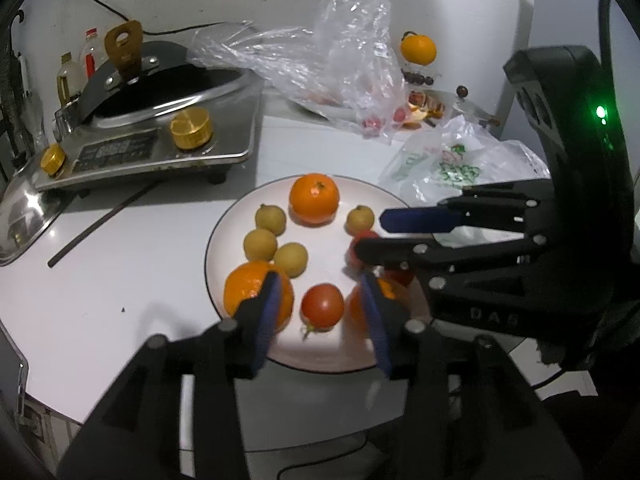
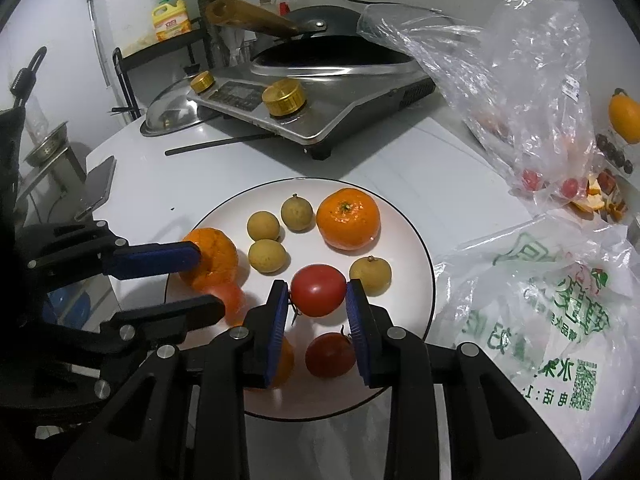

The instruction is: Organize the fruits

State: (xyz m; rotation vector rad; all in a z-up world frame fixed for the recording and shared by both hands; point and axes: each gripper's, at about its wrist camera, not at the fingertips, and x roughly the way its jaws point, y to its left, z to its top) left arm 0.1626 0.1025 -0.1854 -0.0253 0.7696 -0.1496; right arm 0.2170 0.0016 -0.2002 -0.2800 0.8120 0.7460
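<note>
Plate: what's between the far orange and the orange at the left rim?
Three longans in a cluster lie between the far orange and the left-rim orange. Both wrist views show it.

Two wrist fisheyes, angled downward, close over the white plate — left view from its near-left edge, right view from its near-right. Shared: plate, stove, each opposite gripper.

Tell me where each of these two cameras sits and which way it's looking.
Left wrist: on the left gripper, looking down at the plate of fruit; its fingers open around a tomato; the right gripper enters from the right.
Right wrist: on the right gripper, closed on a tomato; the left gripper enters from the left.
Shared: plate, fruit, stove.
</note>
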